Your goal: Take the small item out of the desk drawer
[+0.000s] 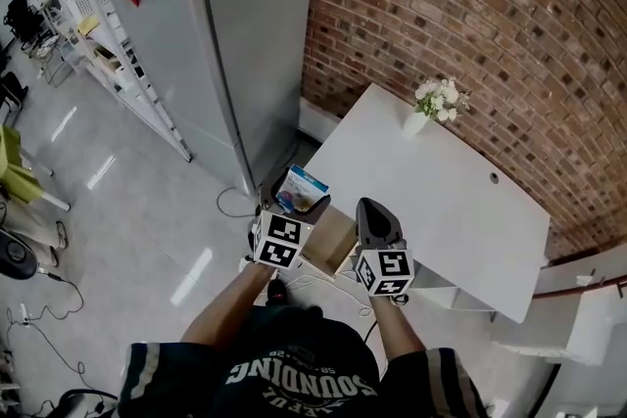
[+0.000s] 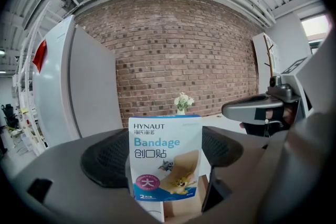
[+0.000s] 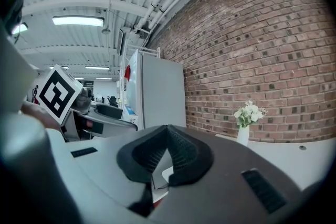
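My left gripper (image 2: 164,153) is shut on a small blue-and-white bandage packet (image 2: 166,159), which it holds upright with the printed side facing the camera. In the head view the packet (image 1: 304,185) hangs above the open wooden drawer (image 1: 331,242) at the near left corner of the white desk (image 1: 441,201). My right gripper (image 1: 372,210) is just to the right of the drawer, over the desk's near edge. Its jaws are shut with nothing between them, and in the right gripper view the ribbed pads (image 3: 181,152) meet. What lies in the drawer is hidden.
A white vase of flowers (image 1: 437,103) stands at the desk's far edge against the brick wall (image 1: 470,5). A tall grey cabinet (image 1: 235,34) stands left of the desk. Metal shelving (image 1: 88,24) lines the far left, and cables (image 1: 39,308) lie on the grey floor.
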`<state>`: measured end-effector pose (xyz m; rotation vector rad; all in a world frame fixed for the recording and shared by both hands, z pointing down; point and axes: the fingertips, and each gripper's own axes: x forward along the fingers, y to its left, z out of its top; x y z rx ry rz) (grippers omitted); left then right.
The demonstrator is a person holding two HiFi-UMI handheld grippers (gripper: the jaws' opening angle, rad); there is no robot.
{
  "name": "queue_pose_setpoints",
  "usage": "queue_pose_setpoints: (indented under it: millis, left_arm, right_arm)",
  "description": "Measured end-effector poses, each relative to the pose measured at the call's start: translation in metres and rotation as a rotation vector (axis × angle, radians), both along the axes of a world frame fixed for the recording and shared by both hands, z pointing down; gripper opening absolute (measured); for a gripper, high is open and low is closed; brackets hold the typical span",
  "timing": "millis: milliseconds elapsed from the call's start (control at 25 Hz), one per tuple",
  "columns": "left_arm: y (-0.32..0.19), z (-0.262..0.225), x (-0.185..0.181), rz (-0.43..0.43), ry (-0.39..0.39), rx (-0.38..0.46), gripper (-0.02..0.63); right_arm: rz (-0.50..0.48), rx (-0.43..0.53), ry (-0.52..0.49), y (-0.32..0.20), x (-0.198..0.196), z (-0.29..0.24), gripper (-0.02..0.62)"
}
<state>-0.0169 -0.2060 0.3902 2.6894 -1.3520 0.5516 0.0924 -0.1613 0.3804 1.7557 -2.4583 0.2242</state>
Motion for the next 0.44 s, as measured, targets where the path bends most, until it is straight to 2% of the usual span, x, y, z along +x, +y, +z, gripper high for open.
queue_pose_setpoints:
  millis: [440]
  left_arm:
    - [-0.0013, 0.0063, -0.0077, -0.002, 0.009, -0.01, 0.442]
  right_arm:
    - [0.003, -0.006, 0.002, -0.002, -0.0085, 0.0024, 0.025]
